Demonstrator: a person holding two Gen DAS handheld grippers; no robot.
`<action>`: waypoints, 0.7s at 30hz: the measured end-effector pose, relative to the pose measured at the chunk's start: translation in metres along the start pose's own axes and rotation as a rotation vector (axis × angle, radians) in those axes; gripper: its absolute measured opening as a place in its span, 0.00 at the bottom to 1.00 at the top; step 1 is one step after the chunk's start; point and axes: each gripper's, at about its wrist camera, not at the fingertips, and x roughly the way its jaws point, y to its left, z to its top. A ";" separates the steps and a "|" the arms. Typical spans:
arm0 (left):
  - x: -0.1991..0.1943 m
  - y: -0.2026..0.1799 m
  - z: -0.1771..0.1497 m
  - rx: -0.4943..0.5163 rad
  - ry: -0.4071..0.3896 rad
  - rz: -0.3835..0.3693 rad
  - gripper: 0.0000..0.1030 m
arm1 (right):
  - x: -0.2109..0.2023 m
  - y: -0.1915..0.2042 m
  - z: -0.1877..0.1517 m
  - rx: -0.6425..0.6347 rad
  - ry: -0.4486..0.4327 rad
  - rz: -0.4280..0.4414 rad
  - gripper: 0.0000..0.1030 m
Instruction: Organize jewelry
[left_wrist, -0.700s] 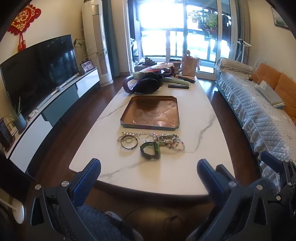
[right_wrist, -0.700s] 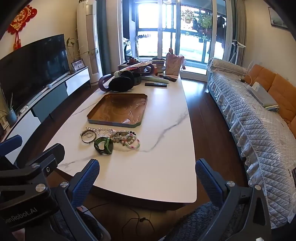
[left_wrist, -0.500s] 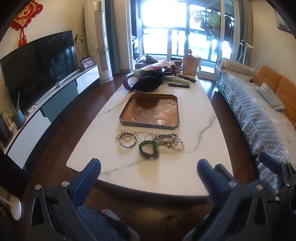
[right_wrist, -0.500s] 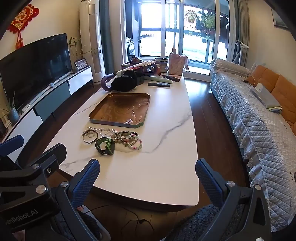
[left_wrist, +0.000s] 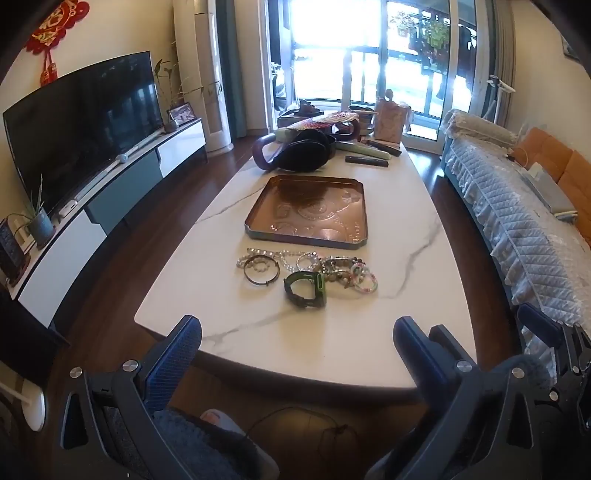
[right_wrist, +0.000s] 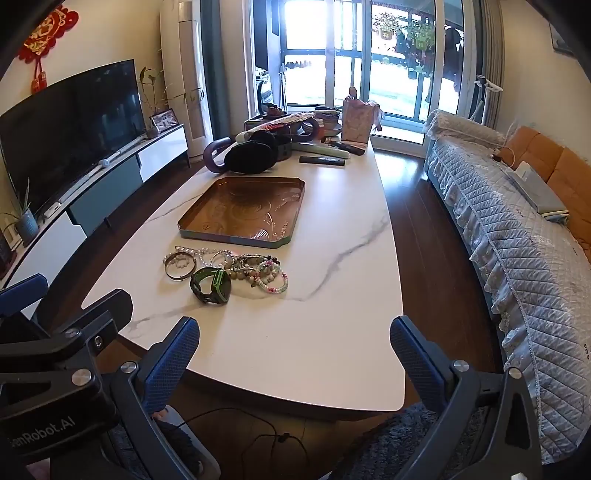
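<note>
A pile of jewelry lies on the white marble table (left_wrist: 406, 314) in front of a copper tray (left_wrist: 308, 216): a green watch (left_wrist: 306, 288), a metal bangle (left_wrist: 261, 271), and beaded bracelets (left_wrist: 364, 277). The tray holds nothing. My left gripper (left_wrist: 297, 341) is open and empty, held off the table's near edge. My right gripper (right_wrist: 293, 341) is open and empty too, over the near edge. The right wrist view shows the watch (right_wrist: 211, 285), the tray (right_wrist: 243, 211) and the left gripper's body at the lower left.
A black bag (left_wrist: 303, 153), remotes (left_wrist: 367, 161), a gift bag and bowls crowd the table's far end. A covered sofa (left_wrist: 517, 229) runs along the right, a TV (left_wrist: 81, 125) and cabinet along the left. Cables lie on the floor under the near edge.
Both grippers have moved forward and a little higher toward the table; the jewelry and tray look closer. Nothing on the table has moved. Both grippers stay open.
</note>
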 end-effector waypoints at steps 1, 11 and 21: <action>0.001 0.000 0.000 0.002 0.001 0.001 1.00 | 0.001 0.001 0.000 0.001 0.000 -0.001 1.00; 0.004 0.000 0.003 0.003 0.007 -0.003 1.00 | 0.007 0.003 0.001 0.000 -0.004 -0.011 1.00; 0.009 0.003 0.003 0.000 0.023 -0.012 1.00 | 0.010 0.006 0.000 -0.008 0.009 -0.011 1.00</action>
